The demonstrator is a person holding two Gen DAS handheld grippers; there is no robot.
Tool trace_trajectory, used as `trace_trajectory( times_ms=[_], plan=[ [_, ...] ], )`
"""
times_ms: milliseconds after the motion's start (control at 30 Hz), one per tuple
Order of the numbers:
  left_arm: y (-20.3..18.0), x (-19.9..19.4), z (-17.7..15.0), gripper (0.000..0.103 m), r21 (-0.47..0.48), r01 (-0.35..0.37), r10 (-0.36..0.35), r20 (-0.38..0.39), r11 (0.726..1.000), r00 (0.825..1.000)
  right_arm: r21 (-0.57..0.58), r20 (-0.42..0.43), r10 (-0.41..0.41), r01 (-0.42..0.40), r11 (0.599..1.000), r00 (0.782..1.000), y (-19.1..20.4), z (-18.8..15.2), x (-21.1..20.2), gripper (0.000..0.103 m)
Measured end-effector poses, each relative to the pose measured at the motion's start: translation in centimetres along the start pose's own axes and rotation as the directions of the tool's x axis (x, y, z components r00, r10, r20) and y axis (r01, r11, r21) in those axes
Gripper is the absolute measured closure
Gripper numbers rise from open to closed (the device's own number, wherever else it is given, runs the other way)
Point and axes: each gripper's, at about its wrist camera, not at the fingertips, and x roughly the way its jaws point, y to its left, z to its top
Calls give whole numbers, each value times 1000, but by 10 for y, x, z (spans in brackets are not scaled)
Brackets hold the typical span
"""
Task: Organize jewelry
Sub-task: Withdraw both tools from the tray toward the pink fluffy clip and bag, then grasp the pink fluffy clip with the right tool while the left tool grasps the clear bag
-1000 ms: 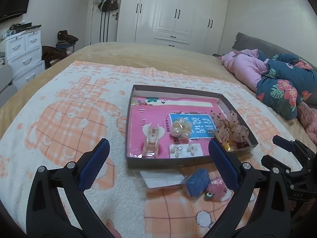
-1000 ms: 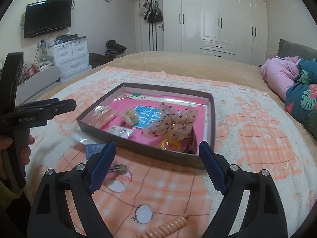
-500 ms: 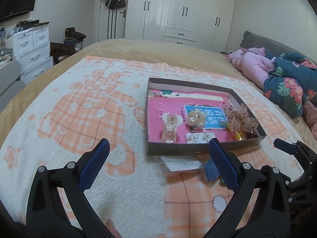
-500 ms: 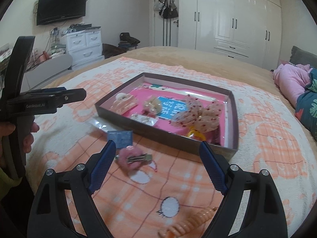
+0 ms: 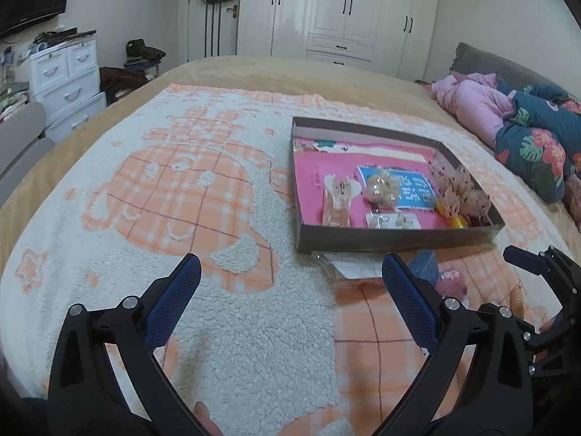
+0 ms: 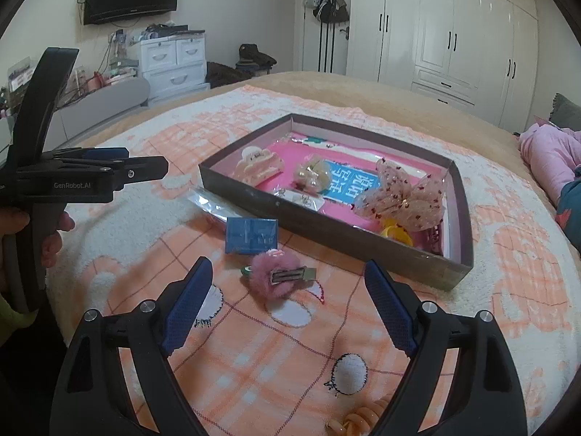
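Hovering wide apart, the right claw (image 6: 287,305) frames a fuzzy pink hair clip (image 6: 277,278) on fleecy blanket (image 6: 363,334).

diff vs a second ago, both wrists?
Both grippers pulled back from the tray and tipped lower: in the right wrist view the pink fuzzy clip and the orange coil tie have come into view, the clip between the open right gripper fingers. Left gripper drifted left, open. Nothing grasped or released; tray contents unchanged.

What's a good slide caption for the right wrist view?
Open right tongs hover over a pink fuzzy hair clip beside the tray.
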Motion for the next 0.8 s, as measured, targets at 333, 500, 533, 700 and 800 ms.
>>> trace_trajectory(
  times_ms=[333, 500, 533, 700, 800],
  plan=[
    [-1, 26, -9, 17, -39, 86, -89, -87, 996, 992, -10, -54, -16, 15, 1000, 998, 2, -3, 21, 20],
    [2, 39, -12, 32, -125, 167, -183, -130, 978, 975, -19, -67, -28, 27, 999, 997, 4, -3, 29, 20],
    [2, 42, -12, 34, -141, 178, -197, -136, 974, 971, -21, -70, -30, 29, 999, 997, 5, -4, 30, 20],
    [4, 51, -10, 41, -199, 219, -249, -142, 955, 958, -28, -83, -41, 39, 999, 996, 7, -3, 38, 20],
    [3, 56, -9, 44, -221, 238, -274, -147, 946, 951, -21, -92, -38, 36, 999, 995, 6, -1, 42, 21]
  ],
)
